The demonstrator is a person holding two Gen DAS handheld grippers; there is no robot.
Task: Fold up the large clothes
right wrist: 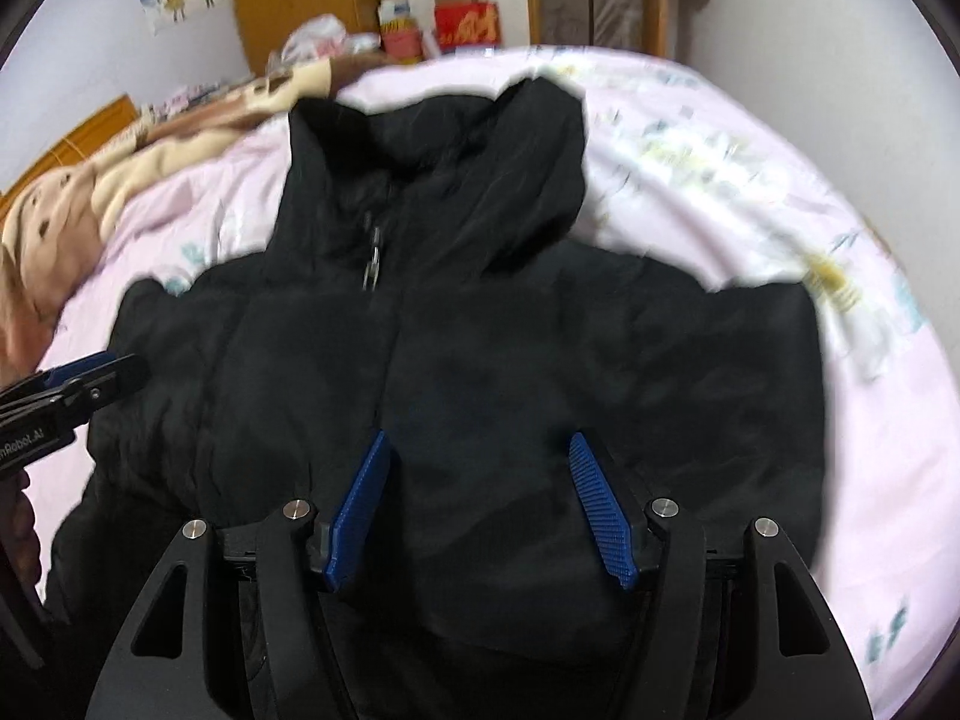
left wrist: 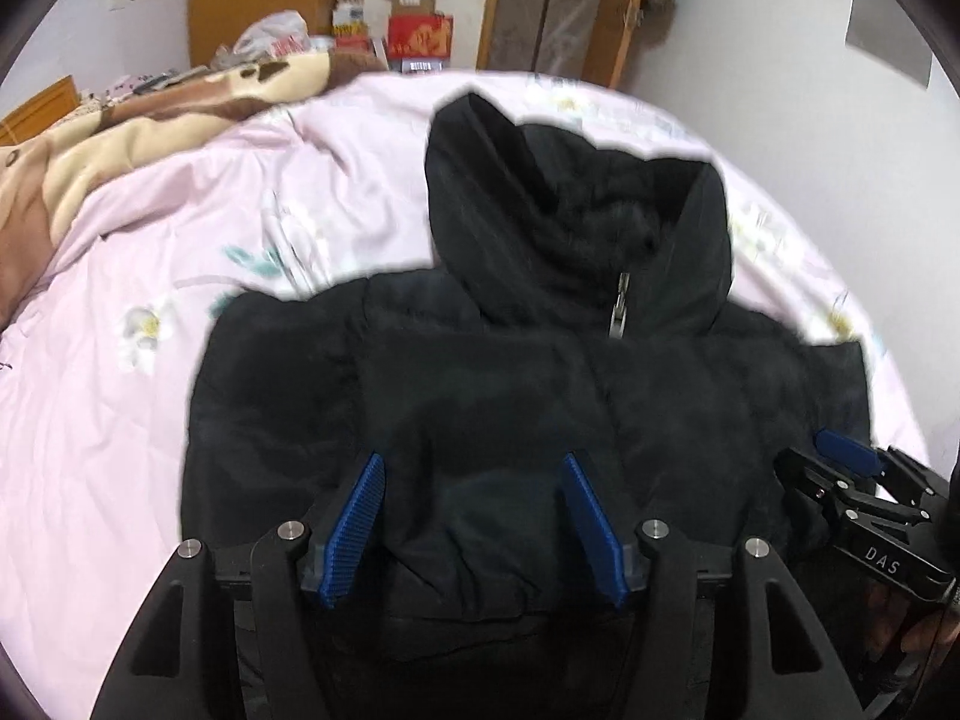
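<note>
Here both the left tongs (left wrist: 474,516) and right tongs (right wrist: 480,504) gape empty over the black jacket (left wrist: 510,372).

Two hand-held grippers side by side, jaws spread wide

The left gripper (left wrist: 474,516) and right gripper (right wrist: 480,510) point forward, blue fingers (left wrist: 360,531) parted, nothing between them.

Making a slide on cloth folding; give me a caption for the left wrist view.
Open left gripper above a black hooded jacket lying zipped on a pink floral bedspread, right gripper alongside.
</note>
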